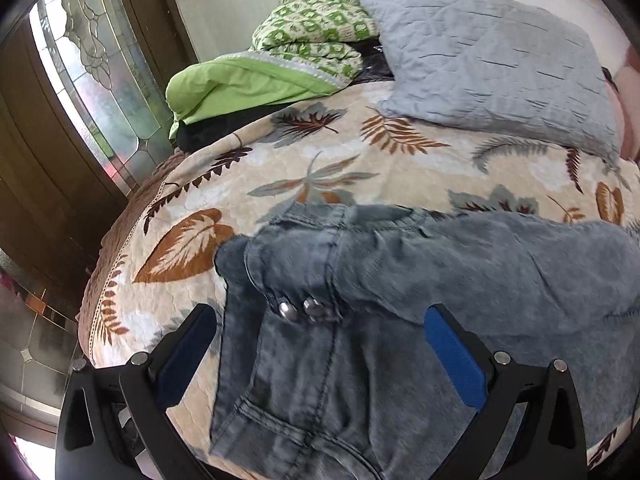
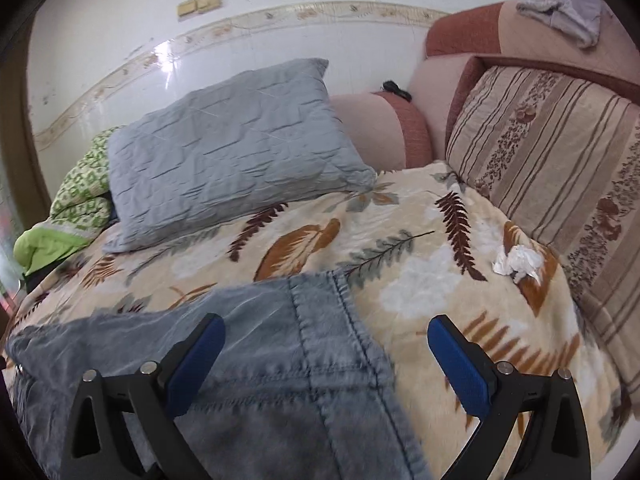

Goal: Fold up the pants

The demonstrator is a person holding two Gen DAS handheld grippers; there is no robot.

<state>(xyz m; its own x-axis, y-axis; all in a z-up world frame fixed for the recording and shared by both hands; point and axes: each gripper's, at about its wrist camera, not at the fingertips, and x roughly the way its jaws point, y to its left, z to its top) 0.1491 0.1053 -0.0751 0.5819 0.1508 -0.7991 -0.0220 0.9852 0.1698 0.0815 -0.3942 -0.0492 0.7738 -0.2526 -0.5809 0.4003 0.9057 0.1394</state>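
1. The pants (image 1: 400, 320) lie on the bed (image 1: 280, 168), on the leaf blanket. In the left view the waist end with two metal buttons (image 1: 300, 308) is at 6 o'clock, and the rest runs off toward 3 o'clock.
2. The left tongs (image 1: 320, 332) are wide apart and hold nothing. The waist sits between them.
3. The right tongs (image 2: 326, 344) are wide apart too and hold nothing. In the right view a pants edge lies between them, from 6 toward 9 o'clock.
4. What could go wrong: the tongs could pinch the blanket along with the pants, because both are soft and lie flat together. Then the blanket would lift too.
5. The thick jeans cloth could slip out if only a thin edge is pinched.
6. Count: one pair of pants, two tongs, one gray pillow (image 2: 224, 148), one striped cushion (image 2: 552, 168), one crumpled tissue (image 2: 516, 262), one green quilt (image 1: 304, 40).
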